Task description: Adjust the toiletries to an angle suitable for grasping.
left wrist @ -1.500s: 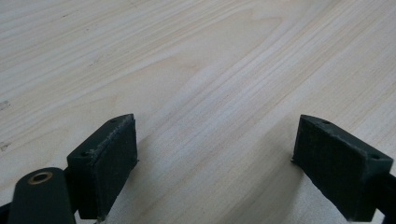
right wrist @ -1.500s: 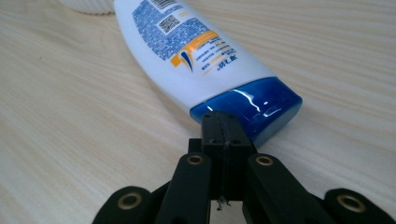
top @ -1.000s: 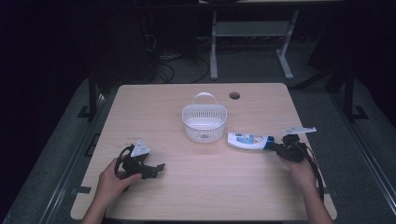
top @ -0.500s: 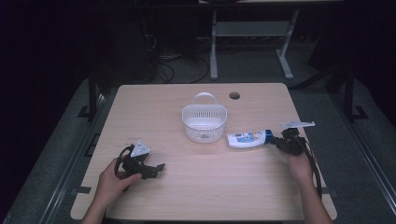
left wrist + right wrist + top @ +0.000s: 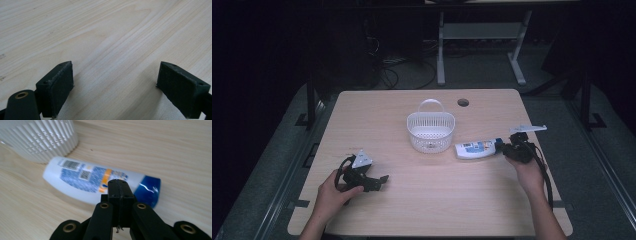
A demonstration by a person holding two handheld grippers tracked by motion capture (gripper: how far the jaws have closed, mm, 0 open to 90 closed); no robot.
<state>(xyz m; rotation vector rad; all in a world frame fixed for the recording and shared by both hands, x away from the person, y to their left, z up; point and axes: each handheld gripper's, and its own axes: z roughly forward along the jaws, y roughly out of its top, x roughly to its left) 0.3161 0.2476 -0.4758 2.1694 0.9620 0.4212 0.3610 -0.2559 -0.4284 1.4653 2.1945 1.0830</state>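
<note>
Wood-grain table (image 5: 432, 200) fills the middle of the high view, with a person's two forearms coming in from the bottom edge. At the left, the left hand (image 5: 332, 192) rests on the tabletop holding the left gripper (image 5: 381, 181), which points toward the right along the table. Near the table's centre stands a white slotted basket (image 5: 430, 131) with its handle raised at the far side. Just to its right a white bottle (image 5: 476, 149) with a blue label lies on its side, its dark blue cap end toward the right gripper (image 5: 506, 150), held in the right hand (image 5: 528, 172) close by the cap. A round hole (image 5: 463, 102) sits in the tabletop behind the basket. In the left gripper view the two black jaws stand spread wide apart over bare wood, with nothing between them. In the right gripper view the two jaws are pressed flat together, pinching nothing; the bottle (image 5: 97, 181) lies crosswise just past their tips, barcode side up, its blue cap (image 5: 149, 190) to the right, and its far end lies just beside the ribbed wall of the basket (image 5: 42, 140).
</note>
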